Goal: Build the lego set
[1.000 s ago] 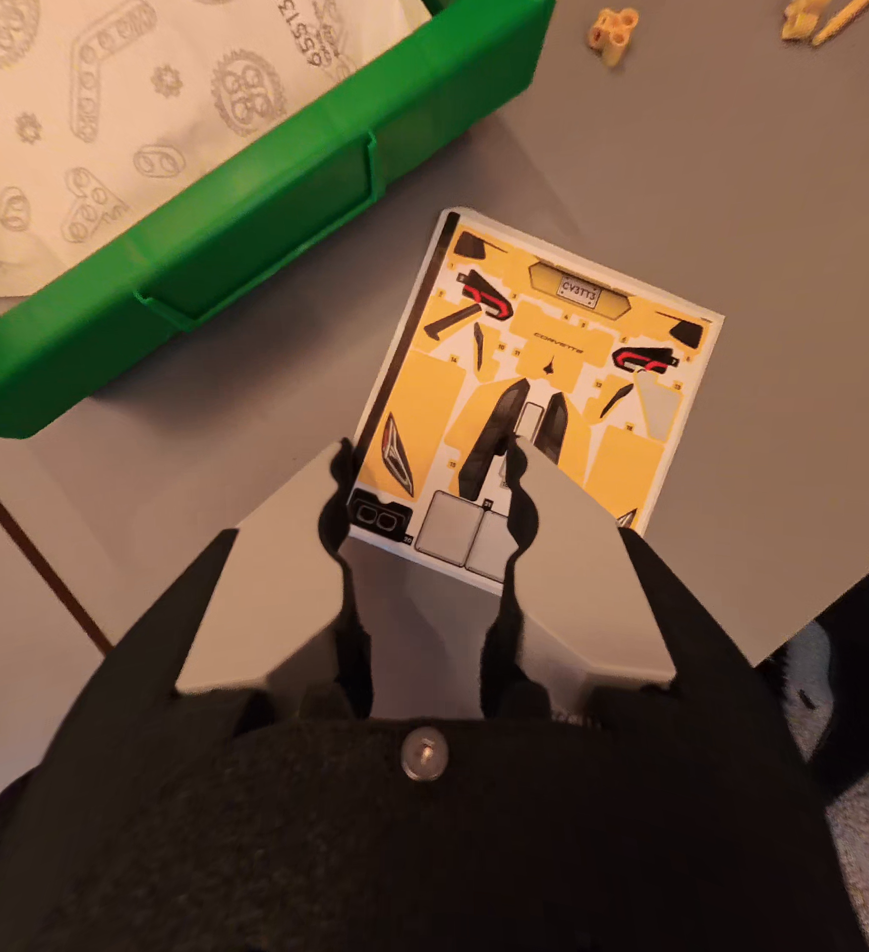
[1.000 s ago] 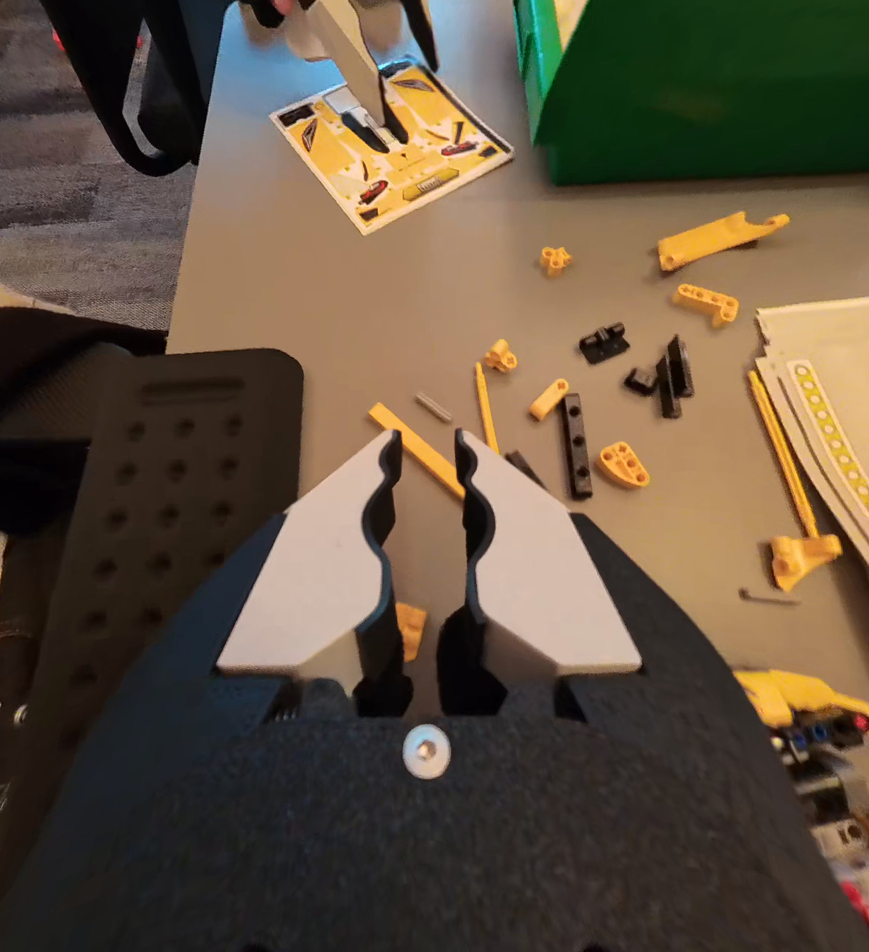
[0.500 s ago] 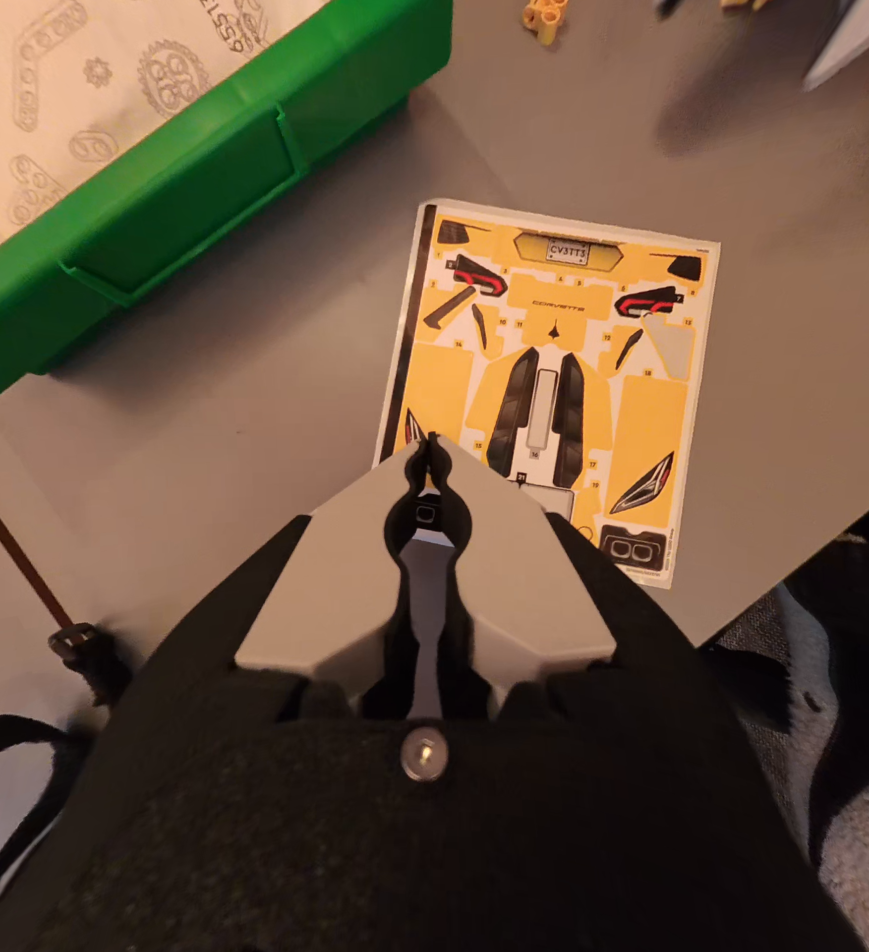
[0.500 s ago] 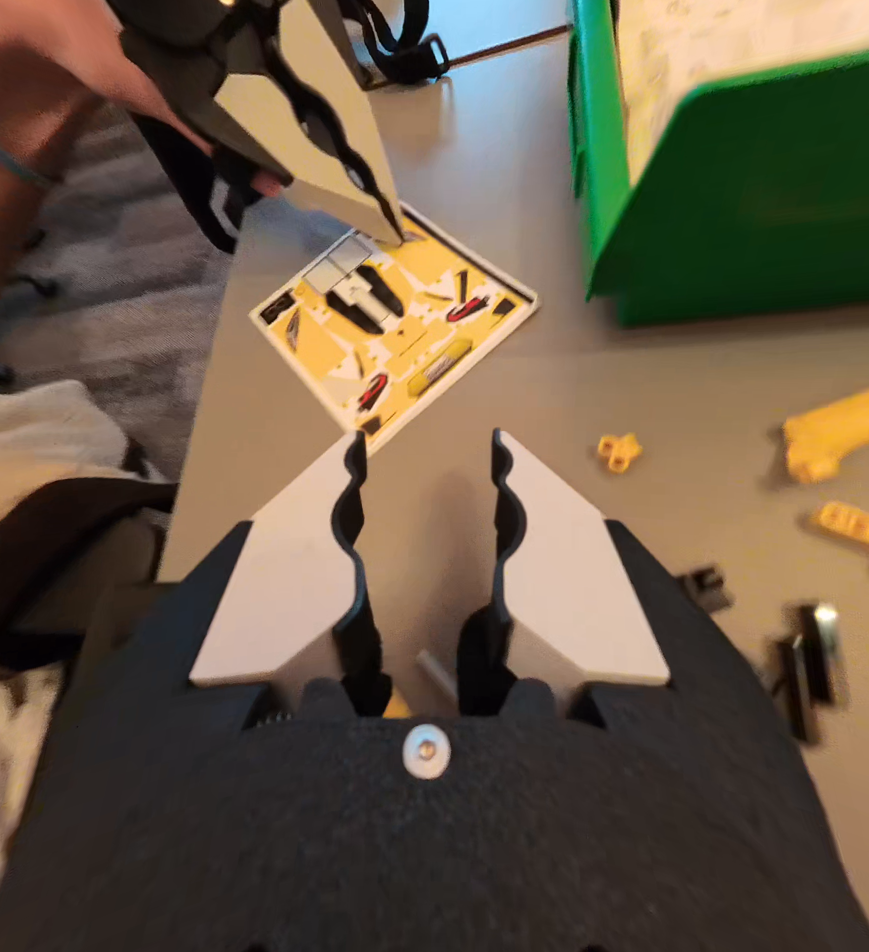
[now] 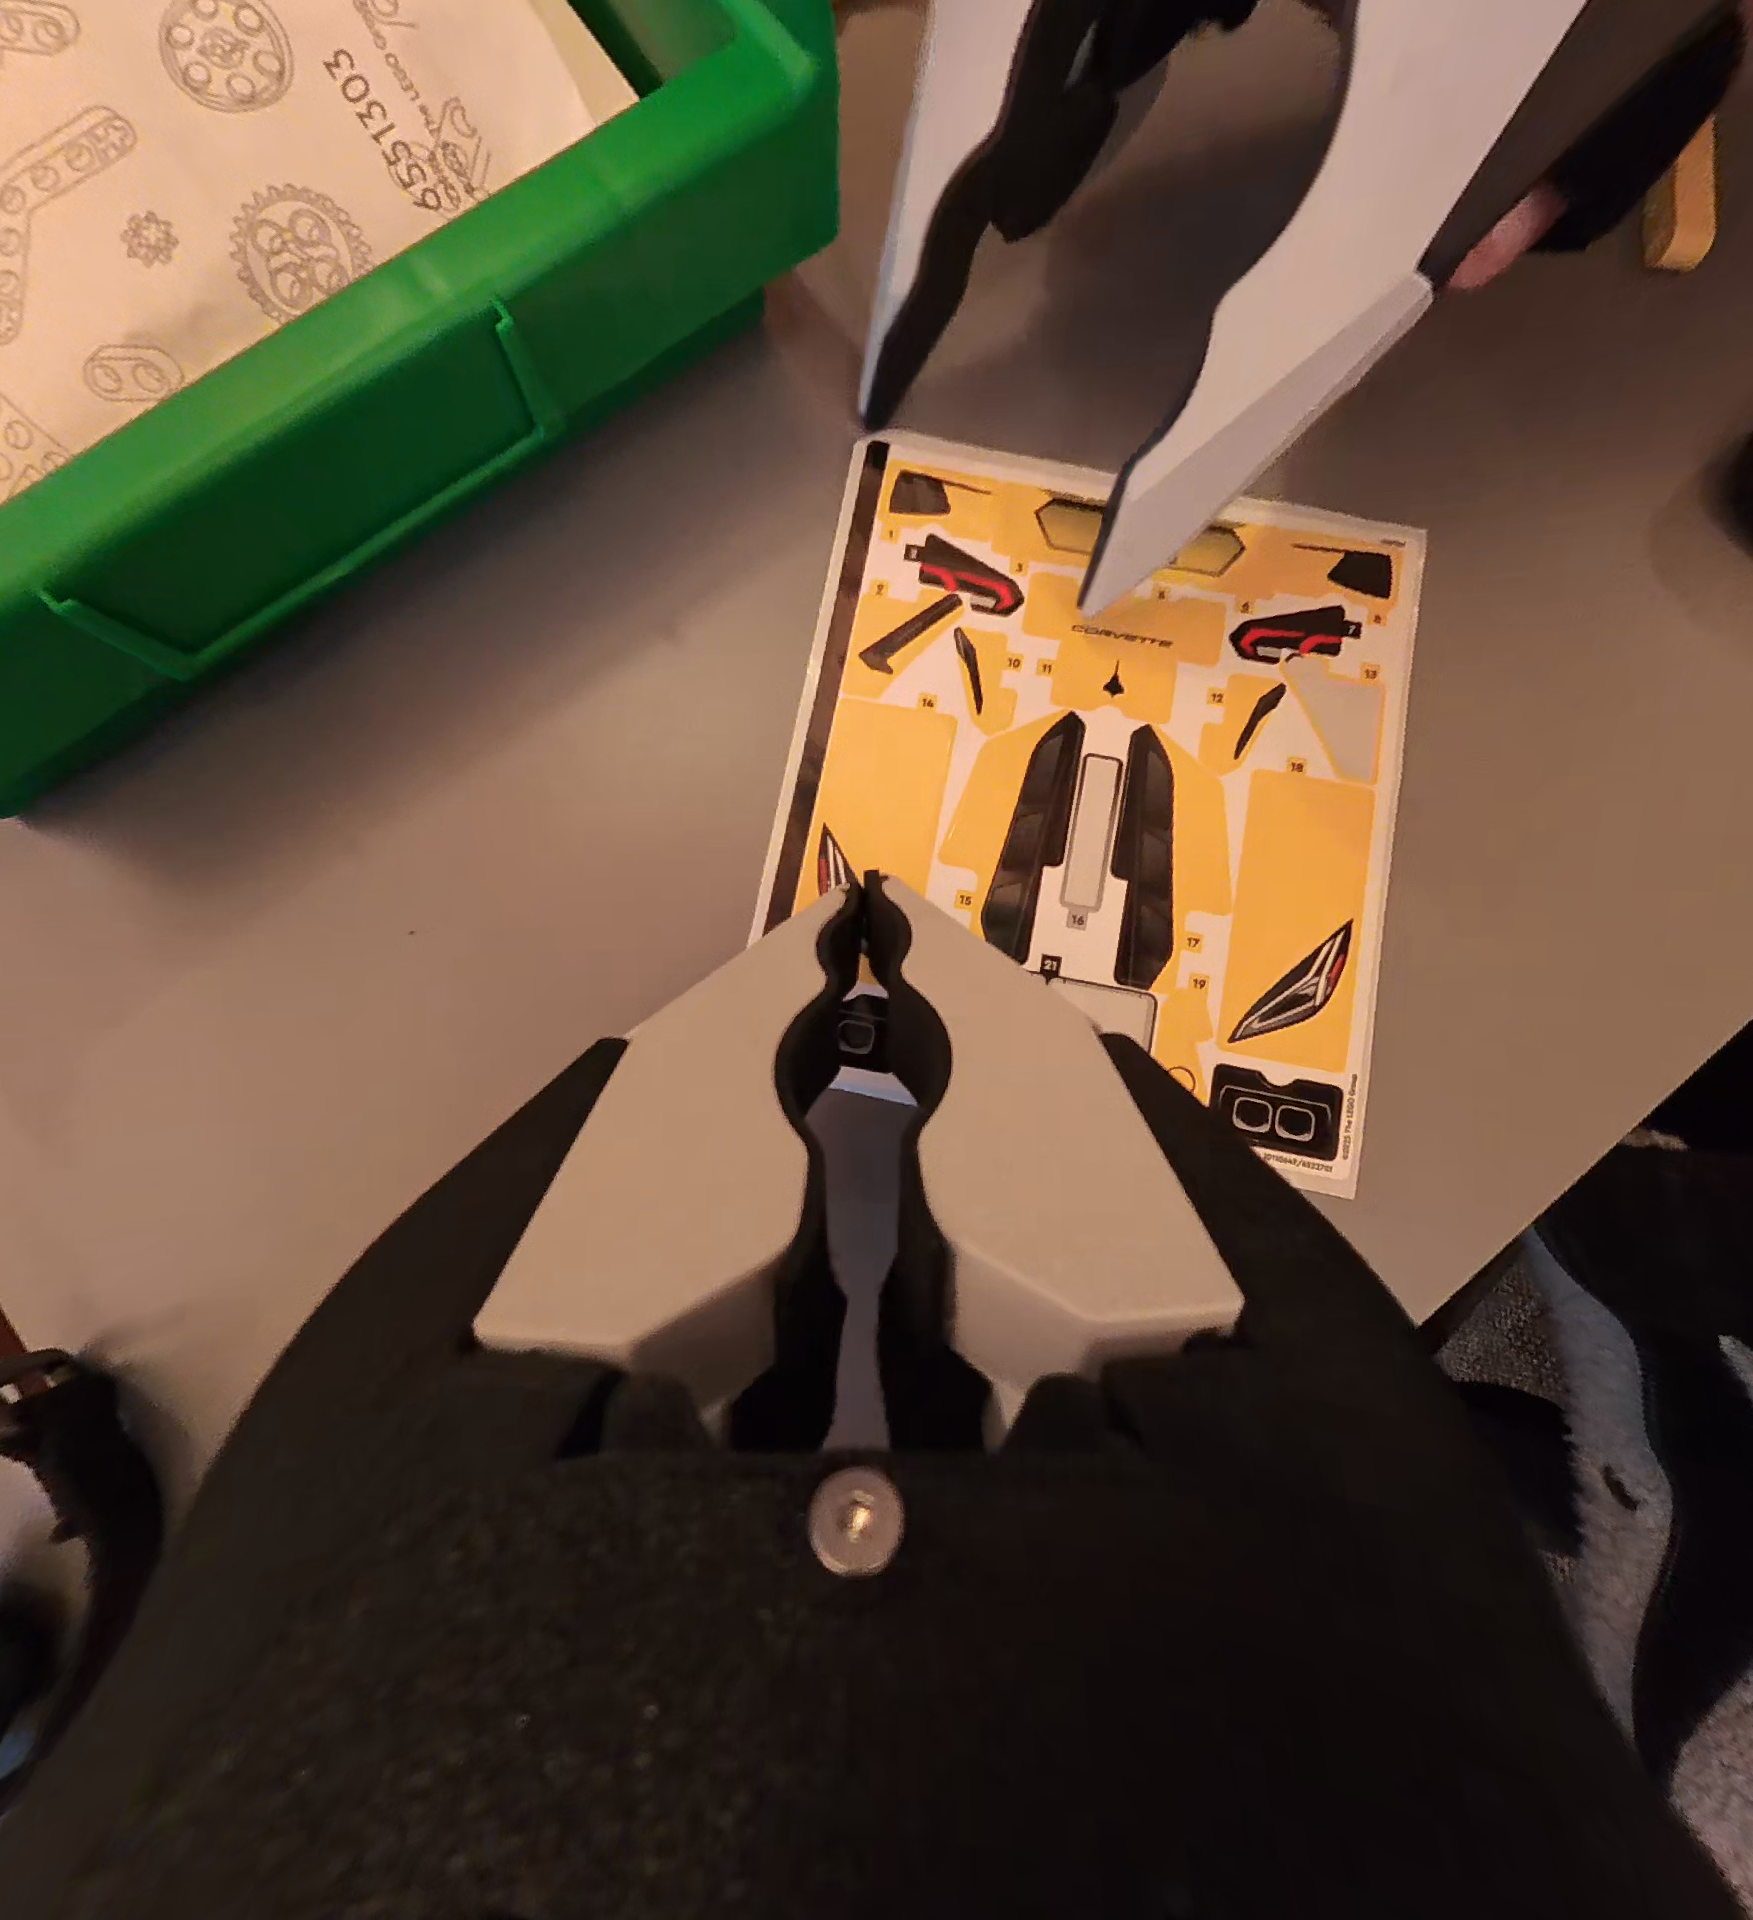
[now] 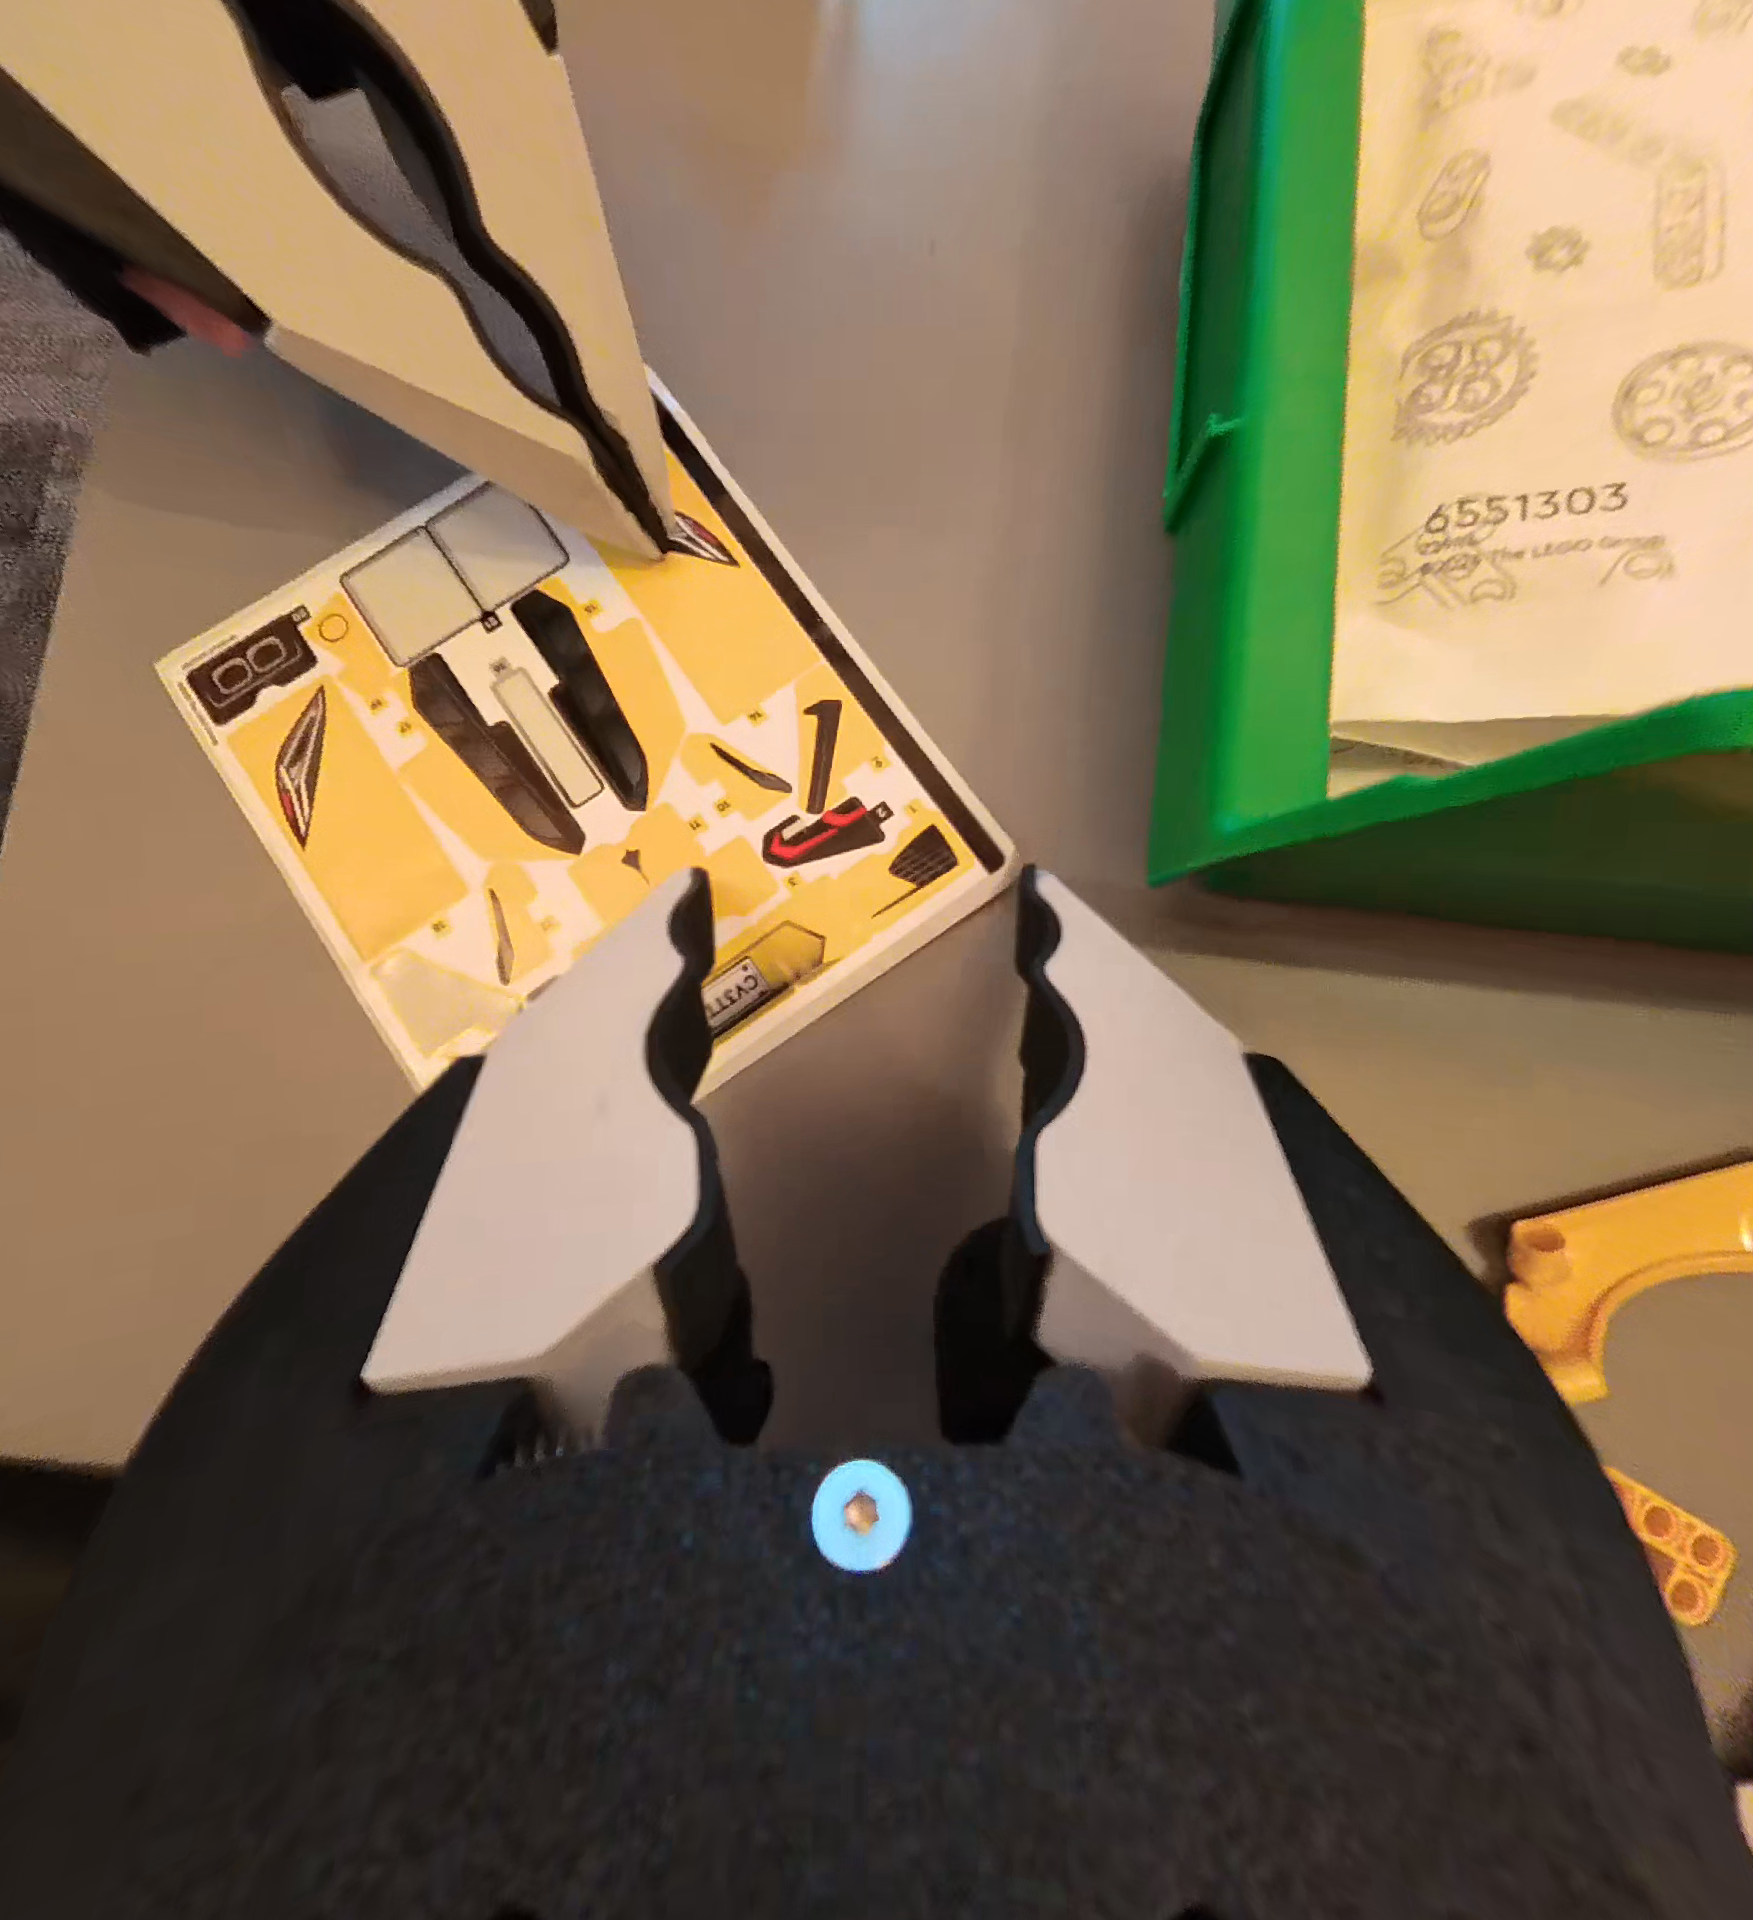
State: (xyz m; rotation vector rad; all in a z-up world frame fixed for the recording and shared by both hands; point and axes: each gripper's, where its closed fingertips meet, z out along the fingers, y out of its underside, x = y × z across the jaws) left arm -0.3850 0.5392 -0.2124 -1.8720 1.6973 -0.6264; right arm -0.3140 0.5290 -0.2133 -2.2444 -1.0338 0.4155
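A yellow, black and white sticker sheet (image 5: 1090, 810) lies flat on the grey table; it also shows in the right wrist view (image 6: 581, 769). My left gripper (image 5: 872, 883) is shut, its joined tips resting on the sheet's near left corner; the right wrist view shows it from the far side (image 6: 659, 545). My right gripper (image 6: 861, 883) is open and empty over the sheet's opposite edge. In the left wrist view it (image 5: 986, 509) reaches in from the top, one fingertip over the sheet and the other at the sheet's far left corner.
A green bin (image 5: 332, 416) holding a printed paper bag (image 5: 124, 208) stands just left of the sheet, and shows at right in the right wrist view (image 6: 1256, 520). A yellow arch piece (image 6: 1682, 1247) and a small yellow beam (image 6: 1682, 1558) lie near the right gripper. The table edge (image 5: 1682, 1039) runs close beside the sheet. The gap from one gripper's tips to the other's is roughly 8 cm. My right gripper is the nearer one to the yellow arch piece (image 6: 1682, 1247): about 12 cm, against 25 cm.
My left gripper closed and shifted to the sheet's near left corner. My right gripper moved from the loose parts across to the sheet and opened wider.
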